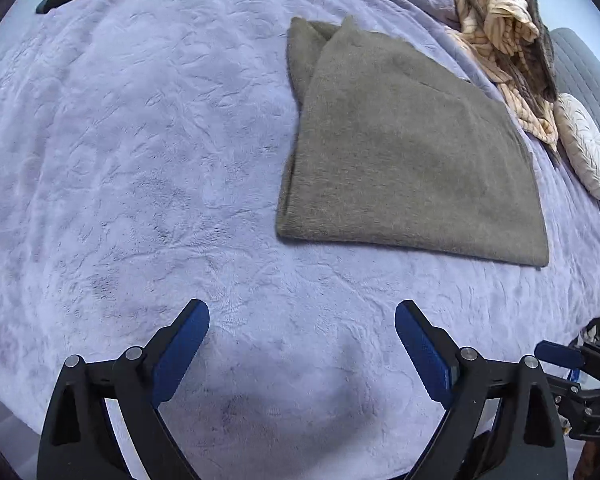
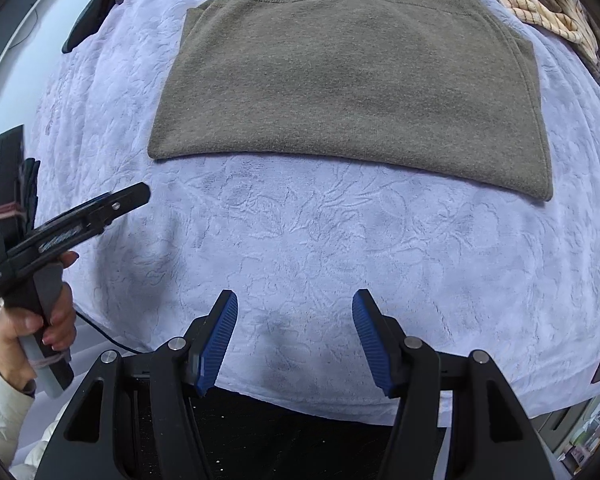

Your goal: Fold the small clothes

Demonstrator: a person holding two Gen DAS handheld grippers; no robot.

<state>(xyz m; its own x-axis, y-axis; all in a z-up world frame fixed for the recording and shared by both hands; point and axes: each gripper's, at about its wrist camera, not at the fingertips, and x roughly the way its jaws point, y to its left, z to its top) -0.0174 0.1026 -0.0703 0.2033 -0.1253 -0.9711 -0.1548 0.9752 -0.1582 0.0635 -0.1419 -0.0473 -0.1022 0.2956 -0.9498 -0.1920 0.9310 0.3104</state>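
With both jaws released and empty, bring the left gripper (image 1: 302, 354) and right gripper (image 2: 295, 336) toward 12 o'clock to pinch the olive garment's (image 2: 340, 80) near hem corners on the bed (image 2: 300, 248).

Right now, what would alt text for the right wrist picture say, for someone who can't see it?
A folded olive-grey knit garment lies flat on a lavender blanket. The right gripper hangs open and empty in front of it, and a hand holds the left gripper at the left edge.
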